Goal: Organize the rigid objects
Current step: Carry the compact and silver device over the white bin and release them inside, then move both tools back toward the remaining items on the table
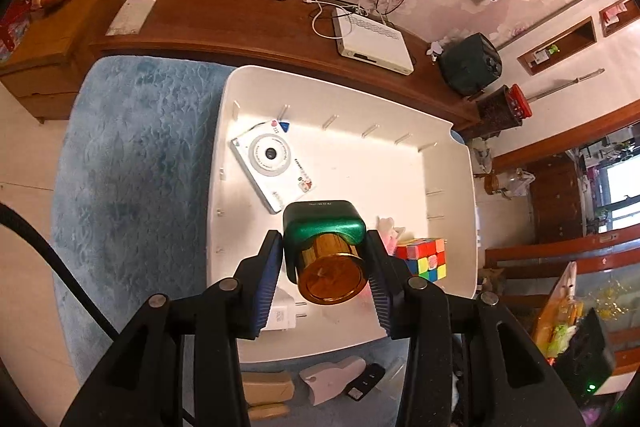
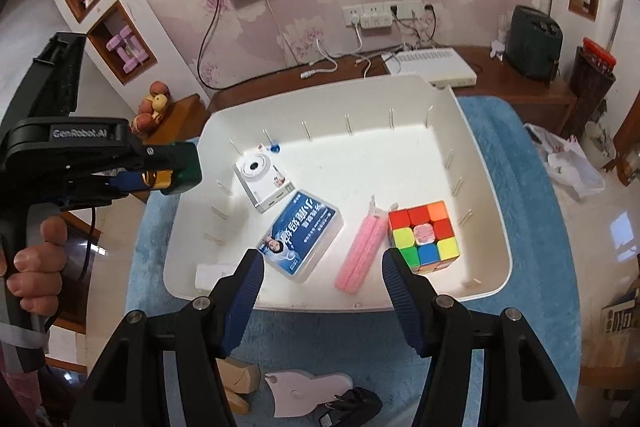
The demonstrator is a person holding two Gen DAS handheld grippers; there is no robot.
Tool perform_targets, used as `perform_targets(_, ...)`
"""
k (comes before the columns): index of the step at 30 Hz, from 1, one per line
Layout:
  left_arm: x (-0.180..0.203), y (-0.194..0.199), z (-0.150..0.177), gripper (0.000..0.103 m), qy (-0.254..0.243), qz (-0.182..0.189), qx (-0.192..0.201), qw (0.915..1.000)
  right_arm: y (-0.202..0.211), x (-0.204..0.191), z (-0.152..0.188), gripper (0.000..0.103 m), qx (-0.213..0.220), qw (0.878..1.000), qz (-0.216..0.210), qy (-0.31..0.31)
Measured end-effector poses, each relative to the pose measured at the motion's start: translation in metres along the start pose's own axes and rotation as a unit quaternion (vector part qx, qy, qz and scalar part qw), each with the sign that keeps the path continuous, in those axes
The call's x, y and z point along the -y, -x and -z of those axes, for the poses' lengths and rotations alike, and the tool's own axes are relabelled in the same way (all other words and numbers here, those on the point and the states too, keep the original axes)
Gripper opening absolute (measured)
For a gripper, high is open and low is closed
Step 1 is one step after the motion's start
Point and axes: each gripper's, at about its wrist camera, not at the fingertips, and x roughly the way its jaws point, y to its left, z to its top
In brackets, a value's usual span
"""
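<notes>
Green-and-gold bottle (image 1: 324, 251) clamped in left gripper (image 1: 325, 267); probably rigid, glossy, slippery, likely breakable. Hold green body sides. Right gripper (image 2: 322, 279) parted, empty, over white bin (image 2: 496, 211).

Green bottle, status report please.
Left gripper shut on green bottle, above tray. Right gripper open, empty. Camera and cube lie below.

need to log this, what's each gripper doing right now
left gripper: shut on the green-capped amber glass bottle
right gripper: open, nothing held

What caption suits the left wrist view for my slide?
Left gripper holds a green-and-gold bottle above the white bin.
</notes>
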Motion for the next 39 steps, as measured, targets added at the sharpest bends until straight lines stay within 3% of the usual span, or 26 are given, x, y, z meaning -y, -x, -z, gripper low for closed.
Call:
perform_targets(2,0.0,0.008,0.002,0.048,0.001,0.001,0.014,0.9999,0.007,-0.001,0.001,0.062,0.009,1.0,0.0,0.002)
perform_targets(4,0.001,0.02,0.004,0.062,0.0,0.008,0.029,0.9995,0.015,-0.002,0.002,0.062,0.019,1.0,-0.001,0.0)
perform_targets(7,0.004,0.037,0.007,0.074,-0.011,-0.005,0.053,0.9985,0.027,-0.003,0.004,0.064,0.032,0.999,-0.002,-0.002)
perform_targets(9,0.003,0.044,0.011,0.077,-0.011,-0.012,0.057,0.9982,0.035,-0.005,0.005,0.068,0.039,0.999,-0.002,-0.001)
perform_targets(18,-0.007,0.089,0.049,0.078,-0.006,-0.025,0.095,0.9952,0.091,-0.02,0.022,0.081,0.111,0.994,0.005,0.019)
perform_targets(25,-0.008,0.113,0.083,0.078,-0.04,-0.036,0.122,0.9911,0.124,-0.029,0.046,0.082,0.161,0.986,0.022,0.022)
perform_targets(30,-0.006,0.117,0.108,0.078,-0.066,-0.026,0.118,0.9904,0.135,-0.028,0.069,0.082,0.17,0.985,0.037,0.011)
perform_targets(39,0.003,0.106,0.151,0.078,-0.11,-0.002,0.078,0.9909,0.141,-0.025,0.115,0.082,0.175,0.983,0.056,-0.003)
